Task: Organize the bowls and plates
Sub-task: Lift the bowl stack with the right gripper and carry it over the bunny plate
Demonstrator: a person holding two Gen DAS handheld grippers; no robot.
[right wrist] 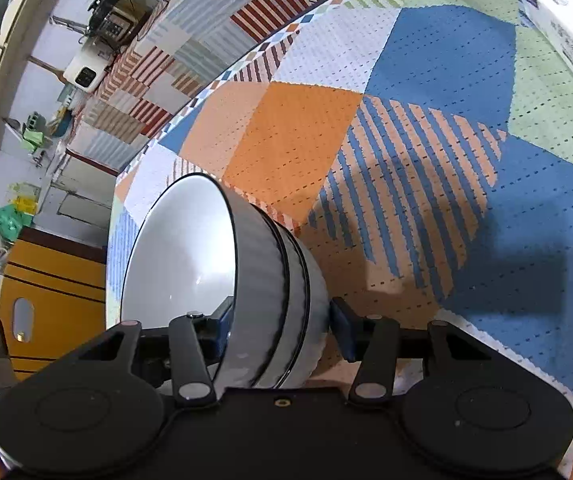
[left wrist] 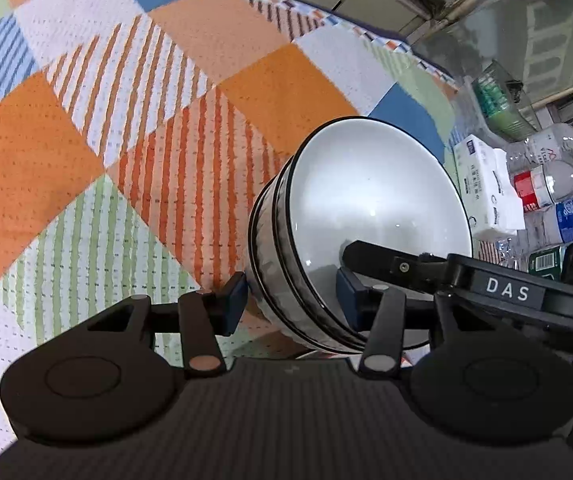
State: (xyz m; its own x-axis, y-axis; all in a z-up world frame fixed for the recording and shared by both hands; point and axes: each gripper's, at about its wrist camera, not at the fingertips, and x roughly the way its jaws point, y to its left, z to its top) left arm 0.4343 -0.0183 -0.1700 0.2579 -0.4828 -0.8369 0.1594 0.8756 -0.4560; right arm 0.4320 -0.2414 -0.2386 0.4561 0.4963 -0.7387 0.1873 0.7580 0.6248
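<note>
We see the left hand-held gripper [left wrist: 290, 300] pinching the stack of bowls [left wrist: 366, 216]: its left pad presses the ribbed grey outer wall and its right pad sits inside the white top bowl, so the walls are clamped between them. The stack looks like two or three nested bowls with black rims, tilted on its side and held over the patchwork cloth [left wrist: 126, 120] that covers the worktop. In the left wrist view the right tool reaches in from the right, a finger resting inside the same bowl.

From the right wrist view, the right hand-held gripper [right wrist: 282, 328] also pinches the stack: its left pad lies inside the white bowl, its right pad against the grey outer wall. The stack hangs near the cloth's far-left edge.

Toward the worktop's right edge we see a white tissue pack [left wrist: 486, 188], and beside it several plastic bottles [left wrist: 554, 176].
</note>
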